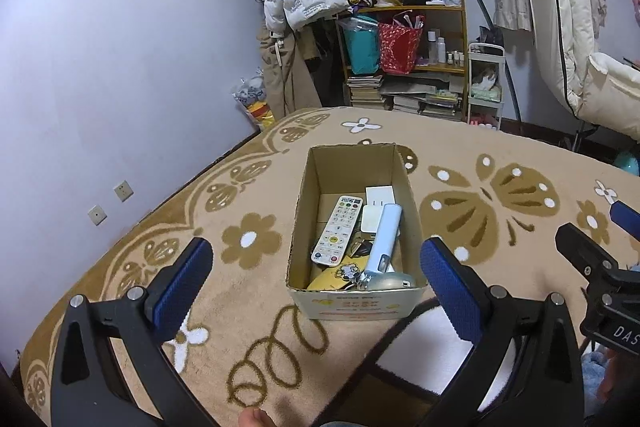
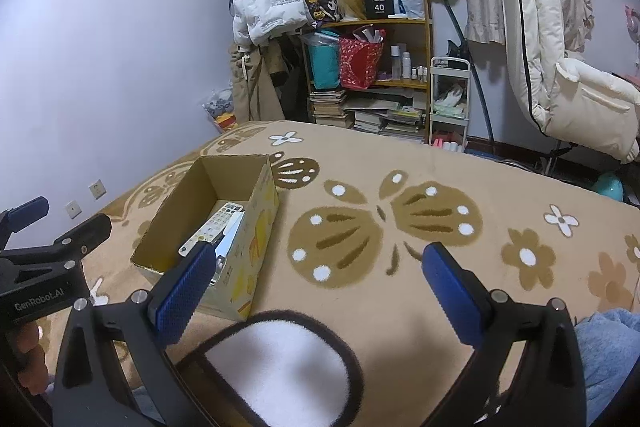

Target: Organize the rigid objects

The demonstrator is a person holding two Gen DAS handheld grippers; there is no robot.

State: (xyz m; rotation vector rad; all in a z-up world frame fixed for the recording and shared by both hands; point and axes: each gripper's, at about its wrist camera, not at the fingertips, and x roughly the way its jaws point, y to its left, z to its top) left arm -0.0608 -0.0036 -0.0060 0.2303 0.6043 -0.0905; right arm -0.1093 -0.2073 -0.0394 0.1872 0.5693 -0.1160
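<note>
While both the left gripper [image 1: 316, 279] and right gripper [image 2: 316, 283] are being held wide open and empty, the open brown cardboard box [image 1: 304, 195] is judged filled, with no loose items being shown on the beige floral blanket [image 2: 440, 163].

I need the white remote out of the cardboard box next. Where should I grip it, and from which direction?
Judging by its pose, come straight down from above with the left gripper, which is open and faces the box. The remote lies flat, buttons up, long axis running front to back. Close across its narrow width near the middle. The box wall on its left leaves some room; the pale blue cylinder lies to its right.
</note>
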